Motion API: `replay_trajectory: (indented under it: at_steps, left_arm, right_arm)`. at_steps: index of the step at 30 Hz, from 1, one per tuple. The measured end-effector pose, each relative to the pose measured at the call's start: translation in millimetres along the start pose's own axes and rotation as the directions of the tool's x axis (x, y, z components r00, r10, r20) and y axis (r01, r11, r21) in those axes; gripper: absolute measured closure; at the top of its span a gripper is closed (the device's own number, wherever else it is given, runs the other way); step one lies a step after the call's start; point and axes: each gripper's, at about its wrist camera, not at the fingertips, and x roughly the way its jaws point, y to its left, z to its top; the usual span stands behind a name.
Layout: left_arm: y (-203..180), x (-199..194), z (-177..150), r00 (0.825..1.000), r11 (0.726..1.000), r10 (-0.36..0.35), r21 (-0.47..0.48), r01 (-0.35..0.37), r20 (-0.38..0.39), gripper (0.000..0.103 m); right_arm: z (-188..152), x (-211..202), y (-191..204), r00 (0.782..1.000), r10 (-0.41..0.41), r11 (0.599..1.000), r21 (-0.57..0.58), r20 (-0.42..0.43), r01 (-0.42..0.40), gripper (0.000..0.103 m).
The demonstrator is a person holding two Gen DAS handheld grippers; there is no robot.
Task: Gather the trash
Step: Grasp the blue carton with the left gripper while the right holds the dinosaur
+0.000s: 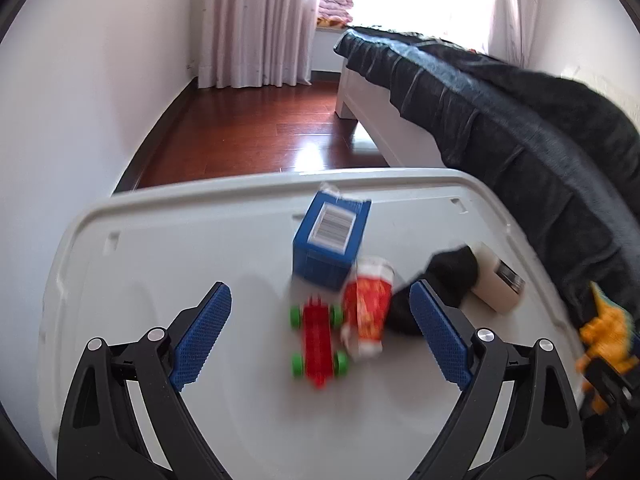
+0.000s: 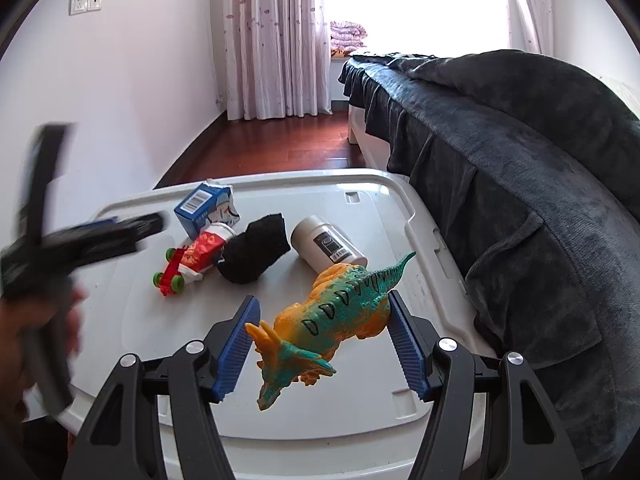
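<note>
On a white bin lid (image 1: pixel 168 240) (image 2: pixel 360 200) lie a blue carton (image 1: pixel 330 236) (image 2: pixel 204 208), a crushed red paper cup (image 1: pixel 368 306) (image 2: pixel 206 252), a red toy car with green wheels (image 1: pixel 318 340) (image 2: pixel 170 272), a black cloth (image 1: pixel 448 276) (image 2: pixel 256 252) and a white canister (image 1: pixel 498 284) (image 2: pixel 326 246). My left gripper (image 1: pixel 320 336) is open around the toy car and cup, above the lid. It shows blurred in the right wrist view (image 2: pixel 120 228). My right gripper (image 2: pixel 320 340) is open around an orange and teal toy dinosaur (image 2: pixel 332 316) (image 1: pixel 604 328).
A bed with a dark blanket (image 2: pixel 500 152) (image 1: pixel 500 104) stands right of the lid. Red wooden floor (image 1: pixel 256 128), a white wall (image 2: pixel 120 80) and curtains (image 2: pixel 272 40) lie beyond. A hand (image 2: pixel 36 328) holds the left gripper.
</note>
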Motion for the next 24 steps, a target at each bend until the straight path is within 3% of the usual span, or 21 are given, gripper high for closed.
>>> replay_trajectory:
  at_steps: [11, 13, 14, 17, 24]
  left_arm:
    - [-16, 91, 40, 0.993, 0.983, 0.092, 0.164, -0.078, -0.079, 0.015]
    - [-13, 101, 42, 0.991, 0.987, 0.075, 0.151, -0.058, -0.108, 0.031]
    - [-10, 104, 42, 0.990, 0.992, 0.046, 0.126, -0.030, -0.131, 0.046]
    - [-1, 99, 40, 0.992, 0.997, 0.045, 0.063, -0.037, -0.122, 0.054]
    - [19, 42, 41, 0.995, 0.995, 0.102, -0.011, -0.102, -0.014, 0.054]
  right_arm:
    - [2, -4, 7, 1.000, 0.017, 1.000, -0.027, 0.016, -0.016, 0.040]
    - [2, -5, 8, 1.000, 0.018, 0.999, -0.032, 0.021, -0.018, 0.040]
    - [2, -6, 8, 1.000, 0.019, 0.999, -0.035, 0.023, -0.018, 0.040]
    - [2, -8, 9, 0.999, 0.021, 0.999, -0.039, 0.027, -0.020, 0.040]
    - [3, -16, 14, 0.999, 0.024, 0.999, -0.047, 0.044, -0.022, 0.040]
